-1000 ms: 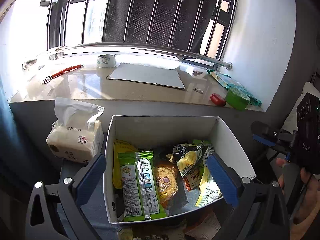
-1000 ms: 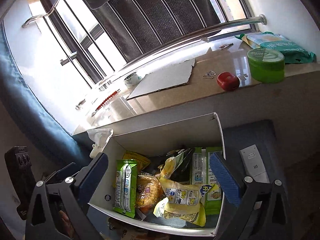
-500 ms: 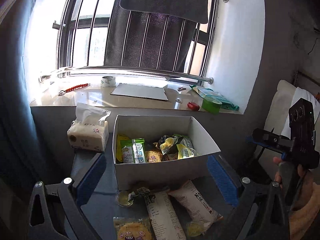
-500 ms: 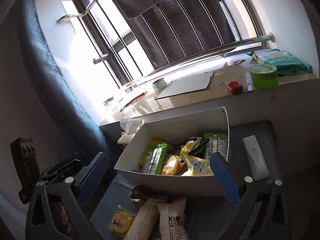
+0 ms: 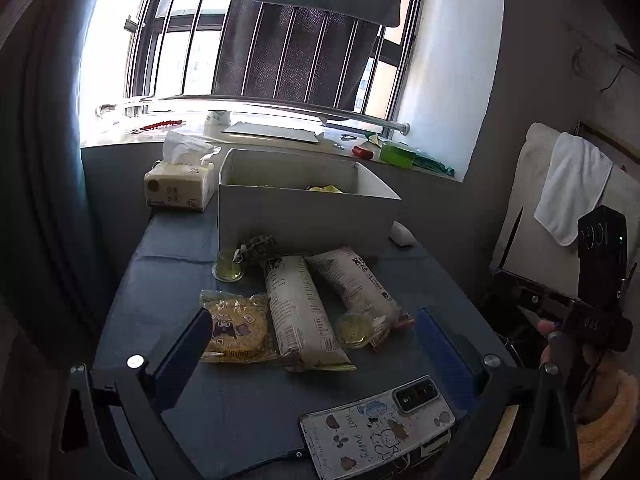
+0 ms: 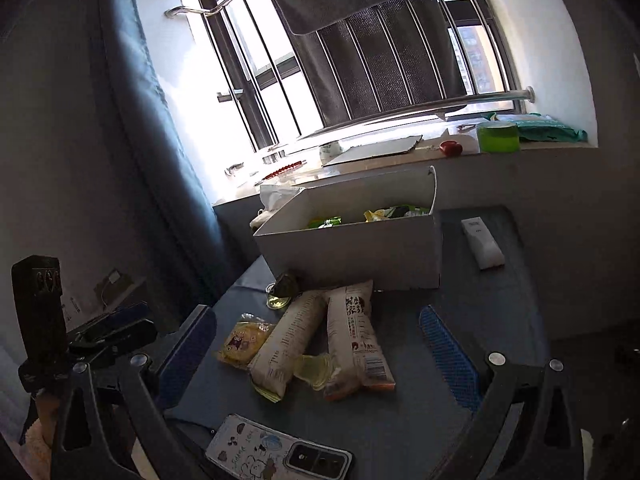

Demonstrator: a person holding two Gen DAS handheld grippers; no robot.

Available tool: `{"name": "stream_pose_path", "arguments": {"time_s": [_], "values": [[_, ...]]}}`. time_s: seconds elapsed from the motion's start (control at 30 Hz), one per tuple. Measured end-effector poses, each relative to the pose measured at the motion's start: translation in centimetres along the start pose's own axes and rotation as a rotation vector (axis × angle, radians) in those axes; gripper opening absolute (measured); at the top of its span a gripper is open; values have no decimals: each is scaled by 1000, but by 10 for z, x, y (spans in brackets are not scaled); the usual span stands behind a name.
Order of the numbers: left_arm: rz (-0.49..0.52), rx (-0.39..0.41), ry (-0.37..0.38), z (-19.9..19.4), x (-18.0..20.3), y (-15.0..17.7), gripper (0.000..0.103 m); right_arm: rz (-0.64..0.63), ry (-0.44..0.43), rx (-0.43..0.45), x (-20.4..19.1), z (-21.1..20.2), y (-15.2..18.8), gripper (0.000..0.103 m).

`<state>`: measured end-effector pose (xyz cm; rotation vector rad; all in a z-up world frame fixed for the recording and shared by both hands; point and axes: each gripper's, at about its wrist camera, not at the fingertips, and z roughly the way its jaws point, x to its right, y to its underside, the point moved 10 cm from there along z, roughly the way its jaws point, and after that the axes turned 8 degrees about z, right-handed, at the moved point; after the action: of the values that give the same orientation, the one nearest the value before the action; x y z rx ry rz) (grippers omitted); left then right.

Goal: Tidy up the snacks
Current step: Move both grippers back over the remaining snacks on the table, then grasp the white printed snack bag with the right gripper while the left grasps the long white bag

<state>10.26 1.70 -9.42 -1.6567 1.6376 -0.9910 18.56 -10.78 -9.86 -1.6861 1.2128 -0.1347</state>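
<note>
A white box (image 5: 308, 216) (image 6: 352, 252) with several snack packs inside stands at the back of the blue table. In front of it lie two long white snack packs (image 5: 300, 308) (image 5: 356, 284) (image 6: 284, 340) (image 6: 356, 332), a yellow cartoon pack (image 5: 236, 328) (image 6: 244, 338), two small clear jelly cups (image 5: 228, 270) (image 5: 354, 330) and a dark crumpled wrapper (image 5: 256, 246). My left gripper (image 5: 316, 356) is open and empty, low over the table's near side. My right gripper (image 6: 320, 356) is open and empty, also pulled back in front of the loose snacks.
A phone in a cartoon case (image 5: 376, 428) (image 6: 276, 456) lies at the table's front edge. A tissue pack (image 5: 180, 188) sits left of the box, a white remote (image 6: 482, 242) to its right. The windowsill holds a green tape roll (image 6: 498, 136) and cardboard.
Both grippers have pulled back and down from above the box, so the loose snacks and the phone in front of it now show. Both stay open.
</note>
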Motion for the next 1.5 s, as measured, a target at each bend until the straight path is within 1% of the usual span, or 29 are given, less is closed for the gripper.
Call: {"name": "stream_pose_path", "arguments": {"time_s": [0.07,0.1,0.2,0.3,0.4,0.5,0.57,0.63,0.8,0.9,1.07,1.1,1.13,1.2,1.23,1.27,1.4,1.5], "values": [[-10,-18,-23,1,-2,7,103,-7,39,-46,9,8,23,103],[-15,-23,-21,2,-3,8,103,-13,62,-68,12,13,32,103],[-24,-19,-6,4,-2,10,103,-13,76,-104,18,24,46,103],[-29,-23,-1,7,-2,10,103,-14,79,-128,19,36,47,103],[-39,-30,6,10,-2,13,103,-21,77,-137,18,53,38,103],[-53,-38,7,13,-4,15,103,-44,78,-178,16,79,28,103],[-55,-42,8,13,-5,18,103,-73,102,-203,16,99,22,103],[-59,-49,1,14,-7,20,103,-99,108,-227,16,119,18,103],[-79,-63,-3,17,-13,25,103,-146,161,-308,24,163,20,103],[-83,-71,-6,19,-16,28,103,-159,180,-337,29,178,24,103],[-93,-93,0,29,-19,32,103,-175,195,-379,34,186,33,103],[-91,-96,8,31,-17,32,103,-174,207,-399,37,187,37,94],[-90,-96,16,33,-16,32,103,-170,222,-404,40,186,38,47],[-84,-111,11,38,-14,33,103,-156,251,-365,46,179,32,40],[-78,-120,5,41,-14,32,103,-155,253,-363,47,175,30,40],[-71,-123,9,44,-12,32,103,-148,236,-354,47,170,27,40],[-45,-159,26,64,-5,25,103,-125,216,-286,45,138,12,40],[10,-214,-5,91,-2,20,103,-90,174,-249,41,110,4,40]]}}
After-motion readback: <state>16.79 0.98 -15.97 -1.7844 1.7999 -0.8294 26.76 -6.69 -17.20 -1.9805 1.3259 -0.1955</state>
